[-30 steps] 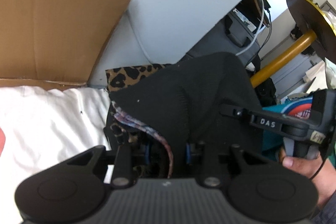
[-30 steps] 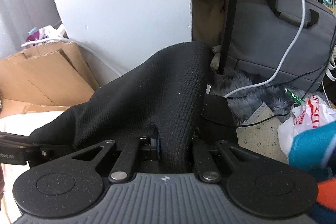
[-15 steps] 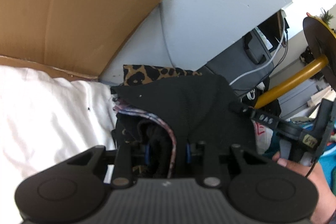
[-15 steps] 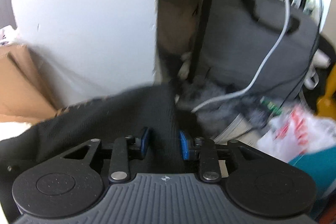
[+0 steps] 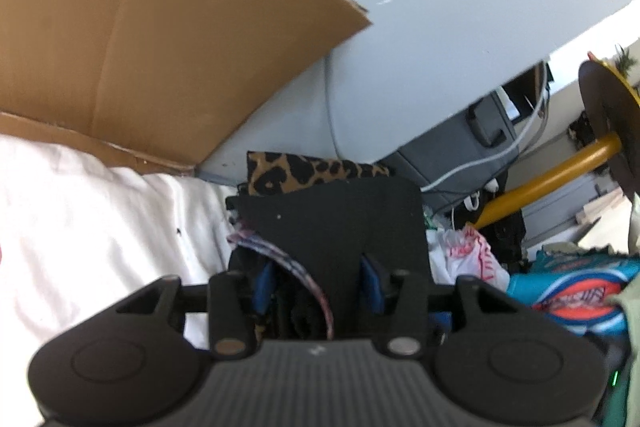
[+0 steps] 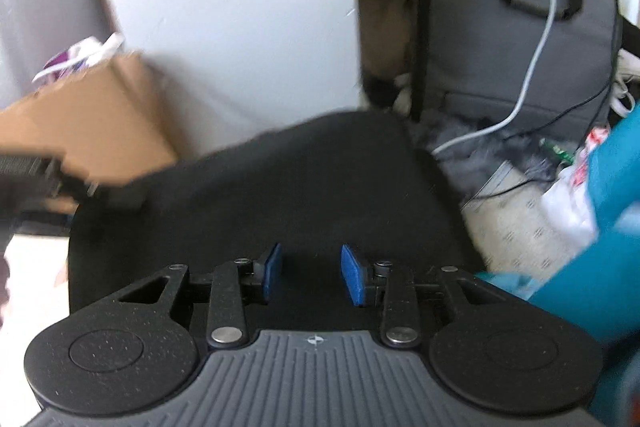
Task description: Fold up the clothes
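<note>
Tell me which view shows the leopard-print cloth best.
The left wrist view. The leopard-print cloth sticks out behind the black knit garment, against the grey wall. The right wrist view shows none of it, only the black garment filling the middle.

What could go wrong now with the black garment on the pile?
1. The black garment lies at the pile's edge beside floor clutter, so it may slide off.
2. The left gripper, jaws just opening, has cloth between its pads; pulling back may drag the fold open.
3. The right gripper may snag it.

No print on any surface is sharp enough to read.
</note>
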Available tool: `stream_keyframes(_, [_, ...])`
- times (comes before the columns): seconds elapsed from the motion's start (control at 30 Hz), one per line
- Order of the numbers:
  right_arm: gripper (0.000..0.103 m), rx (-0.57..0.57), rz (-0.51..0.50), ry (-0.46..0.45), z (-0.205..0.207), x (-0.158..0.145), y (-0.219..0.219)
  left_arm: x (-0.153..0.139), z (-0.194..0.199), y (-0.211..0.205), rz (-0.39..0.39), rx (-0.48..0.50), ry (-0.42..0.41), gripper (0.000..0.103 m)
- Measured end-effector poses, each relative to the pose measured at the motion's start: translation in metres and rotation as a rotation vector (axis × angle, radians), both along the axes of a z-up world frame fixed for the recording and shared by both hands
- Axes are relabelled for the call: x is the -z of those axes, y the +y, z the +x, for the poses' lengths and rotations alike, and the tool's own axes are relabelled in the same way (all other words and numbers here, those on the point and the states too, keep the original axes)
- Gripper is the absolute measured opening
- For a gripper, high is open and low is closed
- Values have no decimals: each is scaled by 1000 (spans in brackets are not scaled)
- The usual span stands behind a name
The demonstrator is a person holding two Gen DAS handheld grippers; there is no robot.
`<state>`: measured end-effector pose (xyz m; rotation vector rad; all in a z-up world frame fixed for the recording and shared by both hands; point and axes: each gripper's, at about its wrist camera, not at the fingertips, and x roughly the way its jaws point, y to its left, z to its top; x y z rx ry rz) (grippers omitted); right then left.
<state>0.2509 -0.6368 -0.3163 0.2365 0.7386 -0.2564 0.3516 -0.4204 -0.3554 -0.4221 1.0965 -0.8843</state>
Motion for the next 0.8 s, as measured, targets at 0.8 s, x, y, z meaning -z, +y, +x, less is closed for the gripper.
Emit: stream_keyframes(0.8, [40, 65, -31, 27, -68, -1, 20, -66, 8, 6, 189, 31, -195, 11])
